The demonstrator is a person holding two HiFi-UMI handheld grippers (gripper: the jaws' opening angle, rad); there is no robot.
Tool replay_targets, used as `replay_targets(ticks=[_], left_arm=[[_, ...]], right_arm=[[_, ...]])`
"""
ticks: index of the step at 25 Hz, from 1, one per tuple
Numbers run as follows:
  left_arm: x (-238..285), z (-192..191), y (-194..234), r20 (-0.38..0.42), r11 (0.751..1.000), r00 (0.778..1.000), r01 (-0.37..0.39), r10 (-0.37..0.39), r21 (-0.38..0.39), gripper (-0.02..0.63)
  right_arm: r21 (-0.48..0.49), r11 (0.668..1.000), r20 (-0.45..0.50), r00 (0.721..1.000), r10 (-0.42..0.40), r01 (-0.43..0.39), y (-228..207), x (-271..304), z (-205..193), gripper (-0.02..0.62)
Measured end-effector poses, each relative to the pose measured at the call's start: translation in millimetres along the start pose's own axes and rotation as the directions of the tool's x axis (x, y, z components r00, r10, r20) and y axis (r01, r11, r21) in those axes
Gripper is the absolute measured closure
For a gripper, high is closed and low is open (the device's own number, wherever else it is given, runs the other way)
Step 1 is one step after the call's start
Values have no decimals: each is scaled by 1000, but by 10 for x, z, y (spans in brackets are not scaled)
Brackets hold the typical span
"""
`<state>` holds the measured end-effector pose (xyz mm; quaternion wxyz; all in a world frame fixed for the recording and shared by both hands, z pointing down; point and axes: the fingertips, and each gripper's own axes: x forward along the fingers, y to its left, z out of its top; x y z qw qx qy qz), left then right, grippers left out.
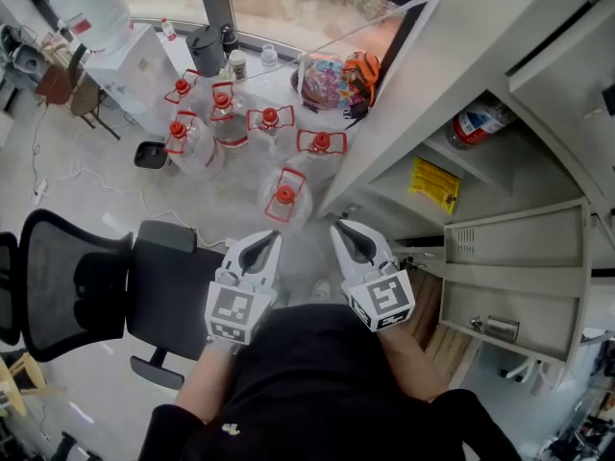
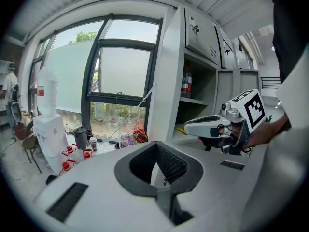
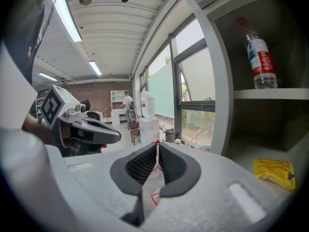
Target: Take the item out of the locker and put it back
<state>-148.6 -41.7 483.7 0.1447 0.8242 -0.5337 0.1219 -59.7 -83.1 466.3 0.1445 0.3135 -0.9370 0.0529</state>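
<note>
While the left gripper [image 1: 261,246] and the right gripper [image 1: 348,233] hover side by side just outside the pale grey sheet-metal locker [image 1: 432,65], each has its dark ribbed fingers [image 2: 166,162] clenched tip to tip, with nothing caught between them.

Inside the locker, a clear plastic bottle with a red cap and a red-and-white label [image 3: 258,57] stands upright on the upper shelf. A crinkled yellow packet [image 3: 274,170] lies flat on the shelf below it (the task sentence does not say which of the two is the item). The locker's flat door with slotted vents [image 1: 538,248] stands swung wide open, to the near side of the locker.

With both things inside the locker and both grippers empty, the scene fits a moment ahead of the reach-in as well as one after the item has gone back on its shelf; the pictures do not settle which.

As for handling, the bottle looks smooth, rigid and round, likely to suit a squeeze across its body. The packet looks thin and limp, likely to need pinching at an edge.
</note>
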Motion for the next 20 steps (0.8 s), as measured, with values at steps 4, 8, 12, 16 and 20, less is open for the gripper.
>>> replay_targets(ticks=[4,8,12,16,20], left_arm=[[17,0,10,-2,1000,1000,-4,4,1,591],[37,12,17,-4,1000,1000,-7,7,3,591],[51,-11,16,-10,1000,1000,-10,10,3,591],[48,-16,17,-12,1000,1000,-12,12,3,591],[22,-21,35,-12,1000,1000,-15,15,0,591]], right_arm=[[7,1000,-3,1000,10,-10,-15,26,-7,586],[16,1000,-8,1000,18,-18,-25,43,-18,586],[23,999,-10,1000,23,-23,-38,51,-41,586],[25,1000,-20,1000,15,-15,-51,52,-71,586],[31,999,-28,1000,13,-13,-29,51,-89,586]])
